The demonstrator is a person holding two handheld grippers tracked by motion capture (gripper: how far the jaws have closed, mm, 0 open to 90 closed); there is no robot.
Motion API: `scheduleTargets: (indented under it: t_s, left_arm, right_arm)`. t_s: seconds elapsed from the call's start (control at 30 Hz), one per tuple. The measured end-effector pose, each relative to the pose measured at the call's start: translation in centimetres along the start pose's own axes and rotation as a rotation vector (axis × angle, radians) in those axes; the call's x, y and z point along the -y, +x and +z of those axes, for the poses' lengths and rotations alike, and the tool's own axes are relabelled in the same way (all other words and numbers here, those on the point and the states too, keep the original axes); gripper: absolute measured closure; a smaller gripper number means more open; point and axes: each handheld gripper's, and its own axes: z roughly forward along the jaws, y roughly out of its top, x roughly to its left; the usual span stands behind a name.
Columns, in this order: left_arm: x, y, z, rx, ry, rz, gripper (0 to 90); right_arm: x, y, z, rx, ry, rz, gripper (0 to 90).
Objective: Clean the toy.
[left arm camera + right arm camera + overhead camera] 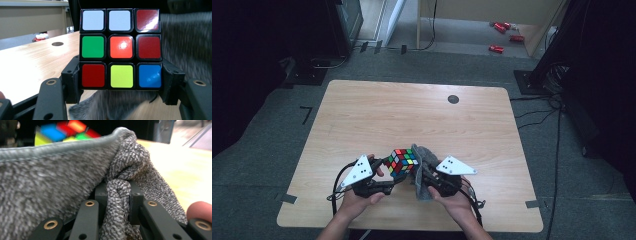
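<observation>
A scrambled Rubik's cube hangs just above the wooden table, near its front edge. My left gripper is shut on it, its jaws pressing the cube's lower sides. A grey knitted cloth lies against the cube's right side. My right gripper is shut on a bunched fold of that cloth. In the right gripper view the cube peeks over the cloth's top edge.
A dark round grommet sits in the tabletop at the far right. Red objects lie on the floor beyond the table. Cables run along the floor at the right. Dark equipment stands at both sides.
</observation>
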Motion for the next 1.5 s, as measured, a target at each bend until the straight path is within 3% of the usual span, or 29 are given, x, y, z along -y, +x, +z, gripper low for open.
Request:
scheduleTargets:
  t_s: [0.1,0.23,0.3,0.47,0.53,0.6,0.67,0.7,0.9,0.93,1.07,1.13,1.17,1.23,1.37,1.5]
  left_arm:
    - [-0.1,-0.3,0.2,0.003,-0.005,0.001,34.9]
    - [-0.1,-0.1,0.0,-0.012,-0.011,-0.002,34.9]
    - [-0.1,0.1,-0.1,-0.024,-0.012,-0.008,34.9]
    - [-0.1,0.2,-0.2,-0.017,-0.022,-0.019,34.9]
    - [0.1,0.0,0.0,-0.017,-0.008,-0.007,34.9]
    - [0.2,-0.1,0.3,-0.001,-0.008,-0.015,34.9]
    - [0.1,-0.2,0.5,0.005,-0.015,-0.034,34.9]
    - [0.0,-0.3,0.5,0.006,-0.018,-0.034,34.9]
    - [0.0,0.0,0.3,-0.014,-0.024,-0.037,34.9]
    - [0.0,0.1,0.2,-0.005,-0.029,-0.047,34.9]
    - [-0.1,0.3,0.0,0.013,-0.038,-0.065,34.9]
    - [0.1,0.1,0.3,0.002,-0.007,-0.036,34.9]
    - [0.2,0.0,0.4,0.002,-0.001,-0.033,34.9]
    - [0.2,-0.1,0.6,0.018,-0.012,-0.050,34.9]
    - [0.1,0.1,0.7,0.039,-0.027,-0.080,34.9]
    - [0.1,0.3,0.7,0.032,-0.034,-0.102,34.9]
  right_arm:
    - [0.0,-0.1,-0.1,0.007,0.000,-0.005,76.2]
    - [1.6,1.0,1.5,-0.030,0.086,-0.017,76.4]
    - [2.0,1.3,2.0,-0.048,0.104,-0.022,76.2]
    - [1.4,1.1,1.5,-0.023,0.082,-0.045,76.2]
    - [0.4,0.2,0.4,0.000,0.015,-0.001,76.3]
    - [0.0,-0.3,-0.1,0.012,-0.010,0.001,76.3]
    - [0.2,-0.4,0.0,0.008,-0.007,0.008,76.3]
    - [0.9,-0.2,0.6,-0.016,0.021,0.017,76.4]
    - [2.4,1.6,2.2,-0.065,0.100,-0.017,76.5]
    - [2.2,1.9,2.2,-0.056,0.098,-0.042,76.4]
    - [1.5,1.1,1.4,-0.035,0.080,-0.038,76.2]
    - [1.0,0.5,0.8,0.001,0.042,-0.013,76.3]
    - [0.3,0.4,0.3,0.041,0.033,-0.028,76.5]
    - [0.0,0.4,0.1,0.059,0.022,-0.035,76.5]
    - [0.1,0.3,0.0,0.043,0.006,0.000,77.1]
    - [1.6,0.6,1.3,0.008,0.069,0.003,77.1]
